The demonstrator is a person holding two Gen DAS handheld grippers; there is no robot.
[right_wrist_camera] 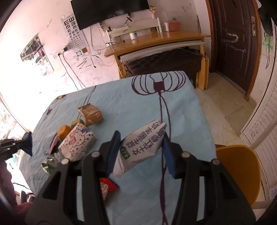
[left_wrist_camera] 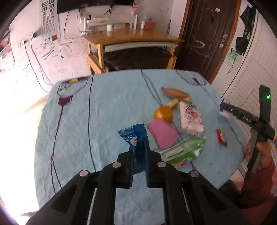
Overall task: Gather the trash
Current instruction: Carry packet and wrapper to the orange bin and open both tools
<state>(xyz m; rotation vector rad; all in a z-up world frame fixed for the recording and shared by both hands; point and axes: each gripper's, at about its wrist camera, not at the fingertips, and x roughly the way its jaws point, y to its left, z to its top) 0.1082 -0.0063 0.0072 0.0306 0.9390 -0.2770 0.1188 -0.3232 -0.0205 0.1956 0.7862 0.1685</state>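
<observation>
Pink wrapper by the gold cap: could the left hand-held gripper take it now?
Probably not: the left hand-held gripper is already shut on the blue wrapper, though the pink wrapper lies uncovered.

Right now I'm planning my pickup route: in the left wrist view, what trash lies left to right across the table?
Blue wrapper held in the left tool → pink pouch → white tissue pack → small red wrapper.

Probably home: desk [left_wrist_camera: 131,37], wall-mounted screen [right_wrist_camera: 110,10]
</observation>
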